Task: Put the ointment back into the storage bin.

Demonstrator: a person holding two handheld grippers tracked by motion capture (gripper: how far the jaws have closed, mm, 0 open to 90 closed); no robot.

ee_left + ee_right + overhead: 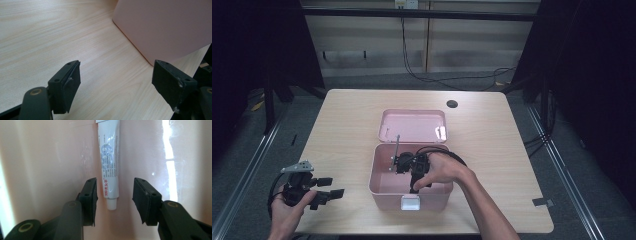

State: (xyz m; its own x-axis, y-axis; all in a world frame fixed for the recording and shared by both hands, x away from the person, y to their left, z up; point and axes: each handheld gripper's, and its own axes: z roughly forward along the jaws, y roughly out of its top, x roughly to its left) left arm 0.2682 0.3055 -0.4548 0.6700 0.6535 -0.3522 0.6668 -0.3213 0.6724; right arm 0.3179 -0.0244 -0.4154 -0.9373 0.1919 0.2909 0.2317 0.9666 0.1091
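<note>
A white tube point(109, 167) of ointment lies flat on the floor of an open pink box point(384, 187), its small cap end pointing toward your right gripper point(114, 200). In the right gripper view, the cap end sits between the two black jaws, which stand apart with a gap on either side; the tube body stretches away from them toward the box's far wall. The tube lies a little nearer the left jaw than the right.

To take it well, shift slightly so the tube is centred, then push deeper so the pads close on the flat printed body rather than the narrow cap, which could slip out. Keep the jaw tips low to the box floor and close gently, since a soft tube will squash.

In the high view, your right gripper point(412, 167) reaches down into the box, whose lid point(412, 125) lies open behind it. Your left gripper point(324, 192) rests near the desk's point(492, 150) front left edge, jaws wide apart and holding nothing, just beside the box's outer wall point(170, 27).
</note>
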